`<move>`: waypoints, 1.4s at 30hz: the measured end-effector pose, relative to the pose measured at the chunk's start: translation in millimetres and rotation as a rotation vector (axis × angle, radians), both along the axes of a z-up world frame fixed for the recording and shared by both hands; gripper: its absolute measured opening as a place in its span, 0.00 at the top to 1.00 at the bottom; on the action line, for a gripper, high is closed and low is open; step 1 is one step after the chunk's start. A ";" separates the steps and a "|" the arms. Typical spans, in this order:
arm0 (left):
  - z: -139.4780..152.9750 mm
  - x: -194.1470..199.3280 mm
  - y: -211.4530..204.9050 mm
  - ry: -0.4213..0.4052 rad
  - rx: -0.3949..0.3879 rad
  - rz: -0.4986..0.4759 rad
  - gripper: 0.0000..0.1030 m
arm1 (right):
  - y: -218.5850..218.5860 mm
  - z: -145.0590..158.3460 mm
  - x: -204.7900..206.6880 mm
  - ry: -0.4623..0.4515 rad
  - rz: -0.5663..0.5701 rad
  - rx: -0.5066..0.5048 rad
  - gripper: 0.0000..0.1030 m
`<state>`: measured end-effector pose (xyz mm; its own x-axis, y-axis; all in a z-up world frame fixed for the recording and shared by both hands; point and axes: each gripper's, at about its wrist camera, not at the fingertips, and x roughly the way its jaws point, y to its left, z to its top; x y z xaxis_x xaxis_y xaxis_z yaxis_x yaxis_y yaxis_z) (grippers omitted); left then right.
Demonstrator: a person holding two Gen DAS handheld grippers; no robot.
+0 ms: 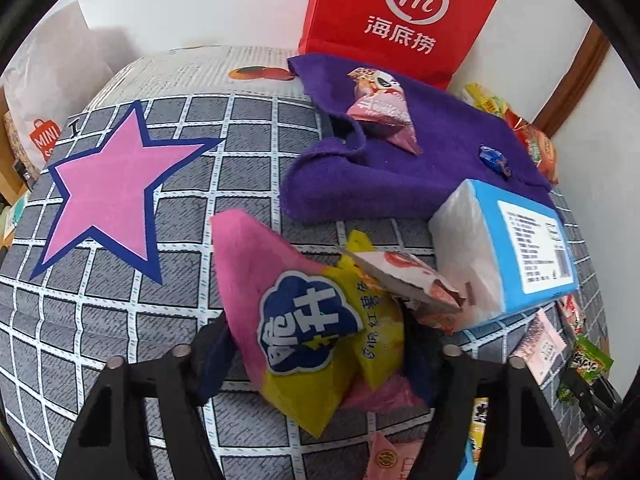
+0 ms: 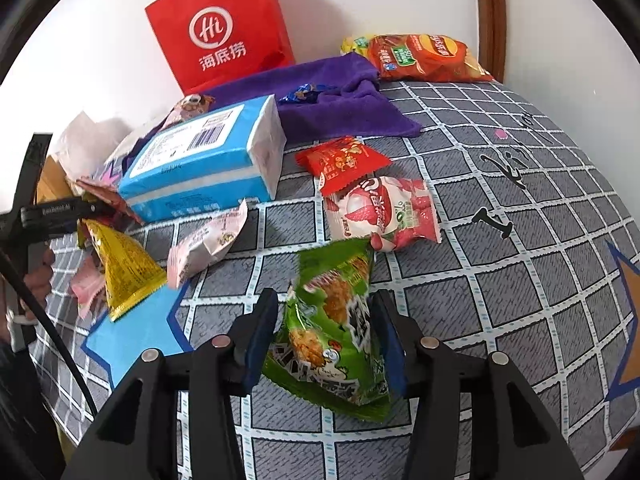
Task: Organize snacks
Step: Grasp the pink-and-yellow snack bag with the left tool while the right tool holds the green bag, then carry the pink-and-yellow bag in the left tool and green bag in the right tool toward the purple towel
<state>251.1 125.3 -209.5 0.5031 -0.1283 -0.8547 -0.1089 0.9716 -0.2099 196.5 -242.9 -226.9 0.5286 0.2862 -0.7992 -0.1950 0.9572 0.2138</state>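
A pink-and-yellow snack bag with a blue cloud logo stands tilted between the fingers of my left gripper; both pads press its sides, so the gripper is shut on it. In the right wrist view the same bag hangs over a blue star printed on the cloth. A green chicken-flavour snack bag sits between the fingers of my right gripper. Its top is blurred, the left pad stands slightly off it, and the gripper is open.
A blue tissue pack, a purple towel with small sweets, a red paper bag, a red packet, a lychee packet, a pale packet and a chip bag lie on the grey checked cloth.
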 end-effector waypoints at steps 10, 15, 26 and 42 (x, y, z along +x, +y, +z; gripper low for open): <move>11.1 -16.0 3.2 -0.024 -0.013 -0.003 0.49 | -4.9 7.2 -4.0 0.012 -0.019 0.027 0.63; 20.5 -29.8 8.7 -0.041 -0.023 0.000 0.49 | -2.1 18.1 -9.6 0.000 -0.018 0.020 0.63; 54.5 -64.0 19.9 -0.113 -0.035 0.019 0.49 | 5.1 54.1 -17.0 -0.064 -0.035 -0.028 0.63; 107.8 -101.4 11.9 -0.224 -0.029 0.011 0.49 | 0.6 97.8 -17.5 -0.115 -0.089 -0.043 0.63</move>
